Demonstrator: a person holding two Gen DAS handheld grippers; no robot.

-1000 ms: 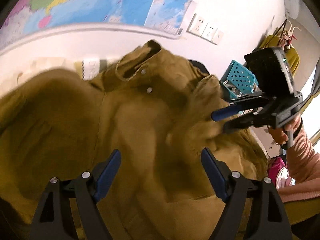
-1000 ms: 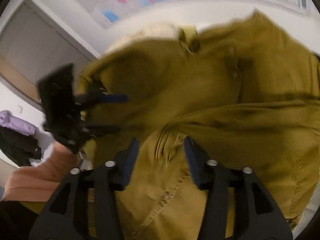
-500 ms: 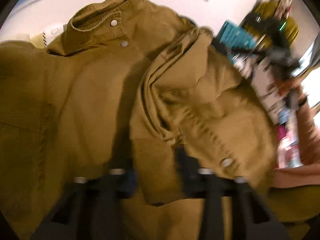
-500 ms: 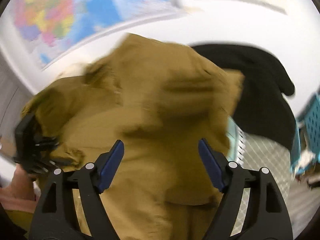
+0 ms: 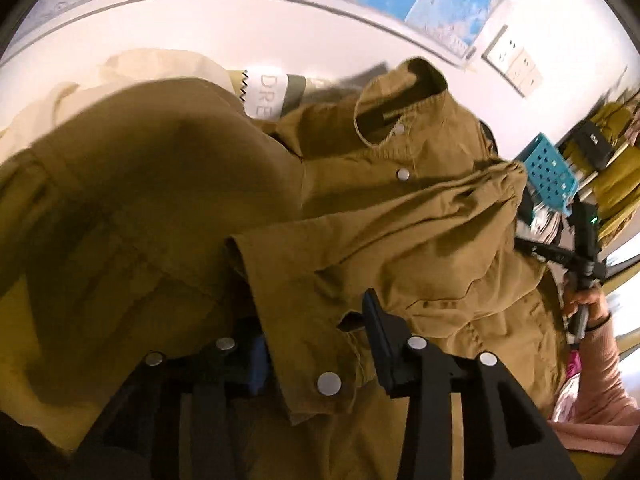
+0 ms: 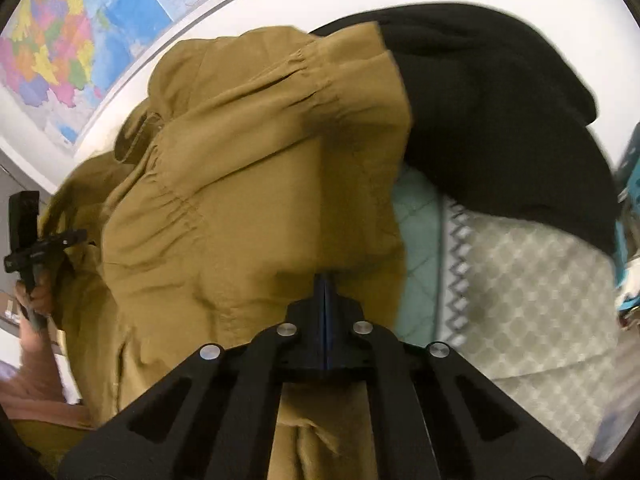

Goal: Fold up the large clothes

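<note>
Your right gripper [image 6: 325,292] is clamped fully together on a fold of the mustard-brown snap-button jacket [image 6: 248,184], its blue pads meeting with the cloth rising directly ahead of the fingertips, a grip that looks meant to carry this side panel across the body of the garment. Your left gripper [image 5: 316,344] has its fingers set partly apart around the jacket's snap-studded front edge [image 5: 329,383], which drapes between them and hides the left pad; whether they actually pinch that edge cannot be told from here. Ahead of the left gripper the jacket lies heaped, collar [image 5: 400,96] at the far end and standing open, so the fold is judged only partly made. To the right of your right gripper a black garment [image 6: 500,120] rests on the quilted diamond-pattern cover [image 6: 532,280], just beside the jacket's lifted edge. Far right of the left gripper sits a teal perforated basket [image 5: 548,172]; its contents are too small and blurred to name. A cream cloth [image 5: 132,76] lies beyond the jacket, below the wall map [image 6: 60,48].
</note>
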